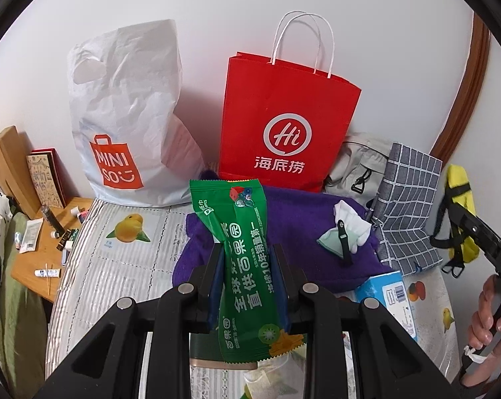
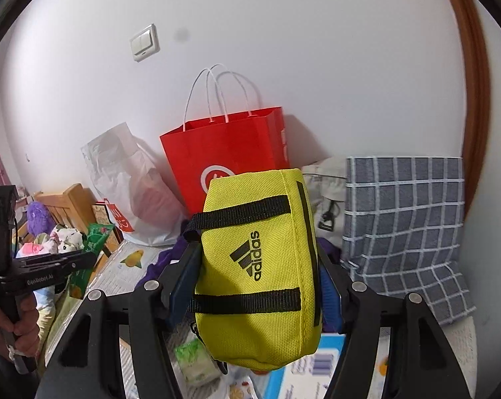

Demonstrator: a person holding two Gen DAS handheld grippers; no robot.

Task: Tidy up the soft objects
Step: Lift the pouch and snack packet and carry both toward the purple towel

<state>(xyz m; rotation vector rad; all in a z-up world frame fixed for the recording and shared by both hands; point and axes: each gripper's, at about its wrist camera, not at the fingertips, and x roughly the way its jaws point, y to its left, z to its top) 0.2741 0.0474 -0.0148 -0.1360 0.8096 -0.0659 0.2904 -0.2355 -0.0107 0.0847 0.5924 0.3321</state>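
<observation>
While both grippers hold their loads lifted over the bed, the stock reads as follows, largest first.

Bed cover point(image 1: 94, 266): silver quilted sheet printed with fruit; it serves as the sorting surface, and everything loose lies on it.

White Miniso bag point(image 1: 127, 123): crumpled plastic, propped against the wall, mouth up; probably a receptacle for sorted goods.

Red paper bag point(image 1: 283, 123): stands upright beside the white one, handles raised, top open, so things could be dropped in from above.

Grey checked cloth point(image 2: 403, 226): leans against the wall at the right, its lower edge spilling onto the bed.

Purple garment point(image 1: 283, 232): heaped in front of the red bag, unsorted; a small white and mint item point(image 1: 346, 229) rests on top of it.

Beige bag point(image 1: 353, 163): wedged between the red bag and the checked cloth, clip hanging.

Yellow Adidas pouch point(image 2: 260, 266): clamped by the right gripper point(image 2: 260, 286), jaws pressing its two long sides, so it stands on end, clear of the bed and apart from the bags.

Blue box point(image 1: 386, 292): lies flat at the garment's near edge.

Green wipes packet point(image 1: 243, 266): pinched across its middle by the left gripper point(image 1: 248, 262), jaws closed on it; the thin pack rises toward the red bag and hangs down toward the camera. Gripping at mid-length likely keeps the limp pack from folding.
</observation>
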